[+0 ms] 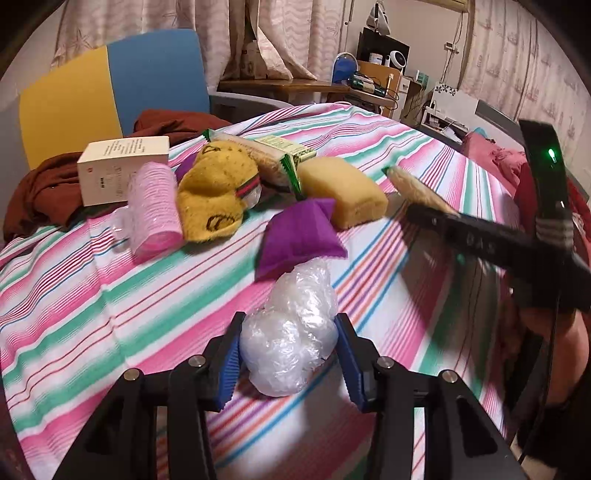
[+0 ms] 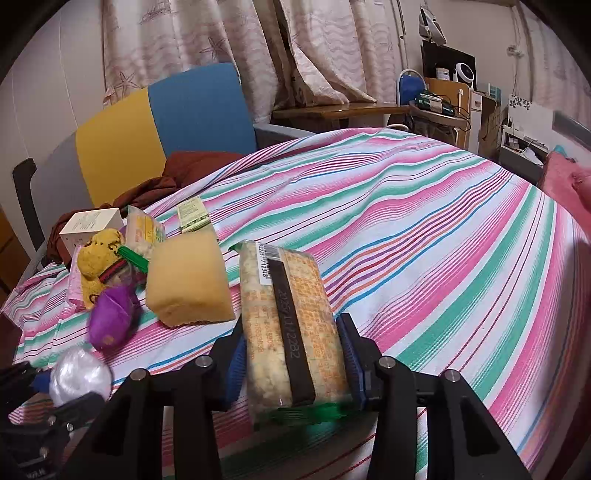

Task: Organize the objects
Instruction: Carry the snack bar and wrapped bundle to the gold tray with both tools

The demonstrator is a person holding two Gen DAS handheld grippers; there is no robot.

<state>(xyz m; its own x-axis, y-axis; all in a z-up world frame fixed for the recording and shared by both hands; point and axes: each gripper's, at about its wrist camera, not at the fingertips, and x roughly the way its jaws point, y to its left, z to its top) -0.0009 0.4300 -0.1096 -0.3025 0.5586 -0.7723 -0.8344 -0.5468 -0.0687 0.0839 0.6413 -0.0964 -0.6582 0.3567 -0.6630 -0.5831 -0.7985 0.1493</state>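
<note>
Crumpled clear plastic [image 1: 291, 336] is sitting on the striped bedspread [image 1: 92, 295] between the blue pads of our left gripper [image 1: 288, 360], which are pressing on its sides. Our right gripper [image 2: 293, 363] is pinching a packaged snack bar [image 2: 291, 325] and holding it above the cloth. Just beyond, we are seeing a purple pouch [image 1: 299, 236], a yellow sponge [image 1: 343, 194], a yellow plush toy [image 1: 214, 195], a pink roll [image 1: 155, 210] and a white box [image 1: 118, 170].

Both wrist cameras look forward and steeply down along their own tongs, close over the striped bed [image 1: 110, 295]. Both views share the yellow sponge [image 1: 343, 195] [image 2: 188, 280], the purple pouch [image 1: 299, 236] [image 2: 110, 317] and the far curtains [image 1: 147, 22] [image 2: 184, 37].
</note>
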